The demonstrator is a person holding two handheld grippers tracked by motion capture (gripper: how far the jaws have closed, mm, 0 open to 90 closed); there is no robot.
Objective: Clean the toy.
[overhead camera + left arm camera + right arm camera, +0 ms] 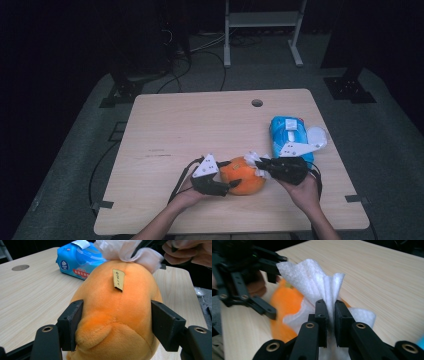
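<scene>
1. While the left gripper (231, 185) brackets the orange plush toy (242, 175) from the near side, its two pads sit on either flank of the soft body; in the left gripper view they rest against the fur and dent it a little, so the toy (117, 315) looks lightly clamped between half-closed jaws.
2. Just beyond those jaws, at the toy's far top, the right gripper (260, 167) presses a white wipe (254, 159) onto the plush.
3. Seen along the right gripper's own jaws, the pads are pinched nearly together on a bunched fold of the wipe (319, 282), with the orange toy (287, 305) directly ahead and below.
4. Behind the right gripper lies the blue wipe pack (288, 132) on the table (175, 130), apart from the toy.
5. The step in hand appears to be cleaning the toy: one claw steadies, the other rubs.
6. Next, the wipe likely needs dragging across the fur while the left grip stays firm enough that the toy does not roll or slide.
</scene>
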